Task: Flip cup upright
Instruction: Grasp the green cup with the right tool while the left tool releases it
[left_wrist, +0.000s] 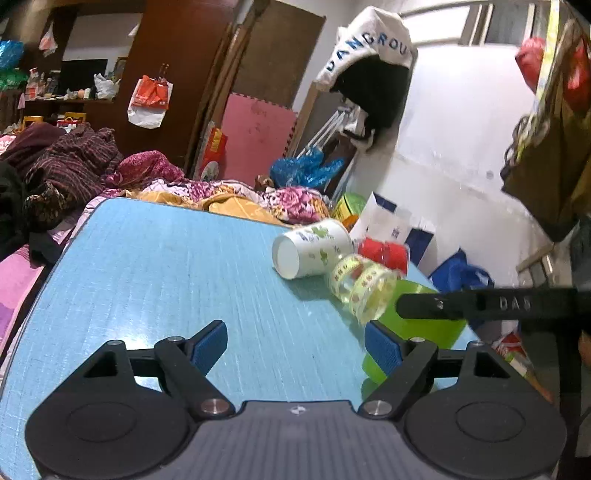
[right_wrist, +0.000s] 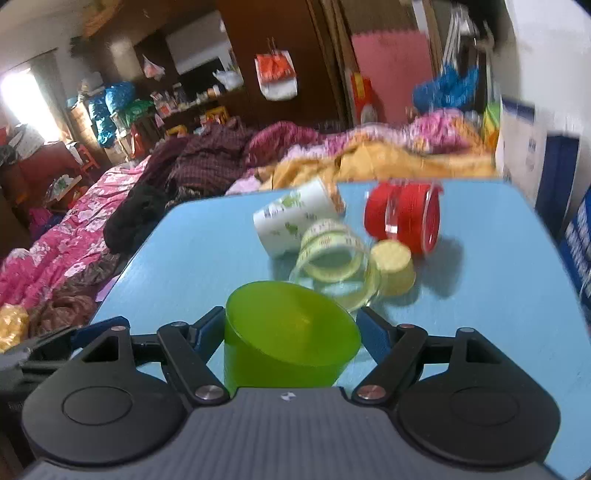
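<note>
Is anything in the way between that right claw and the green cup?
Nothing visible. The green cup already sits between the right gripper's open fingers, its bottom facing up. The clear glass lies on its side just beyond it on the blue table.

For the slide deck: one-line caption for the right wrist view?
Right gripper straddling a tilted green cup on the blue table, with four more cups lying behind it.
</note>
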